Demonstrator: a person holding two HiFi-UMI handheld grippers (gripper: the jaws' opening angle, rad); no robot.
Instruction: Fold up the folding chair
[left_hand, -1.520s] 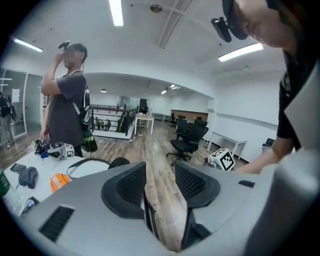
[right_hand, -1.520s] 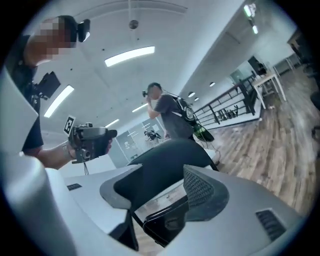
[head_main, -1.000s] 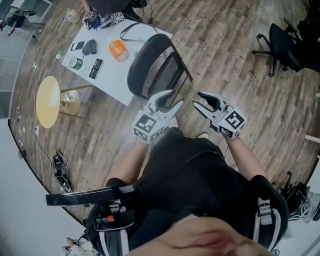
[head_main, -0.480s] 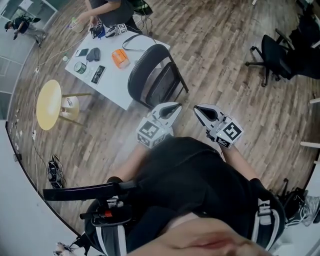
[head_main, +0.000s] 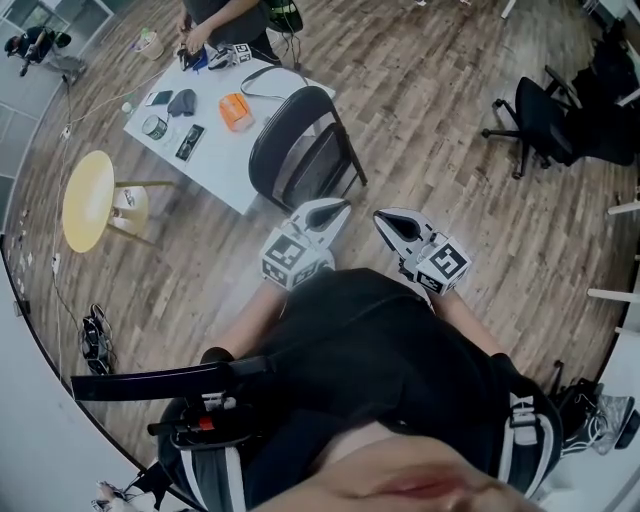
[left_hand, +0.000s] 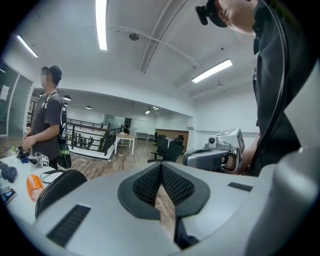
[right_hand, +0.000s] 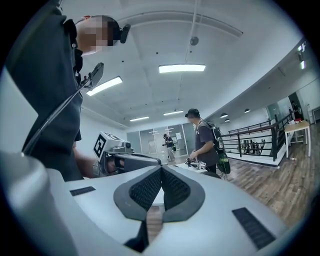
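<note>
While both hand-held grippers (head_main: 343, 206) (head_main: 380, 216) hang closed, the folding chair (head_main: 300, 150) stands unfolded.

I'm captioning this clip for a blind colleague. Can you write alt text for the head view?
Seen from above, a person holds the left gripper and the right gripper, both shut and empty, short of a black folding chair standing open beside a white table. A yellow stool stands at the left.

- A brown wooden floor (head_main: 430, 110) is stretching across the whole room.
- A white worktop (head_main: 215, 160) is standing near a round yellow stool (head_main: 88, 200).
- Black office chairs (head_main: 535, 115) are standing well apart from them.
- Long ceiling lamps (left_hand: 101, 22) are shining, and a black railing (left_hand: 87, 141) is running along the back.
</note>
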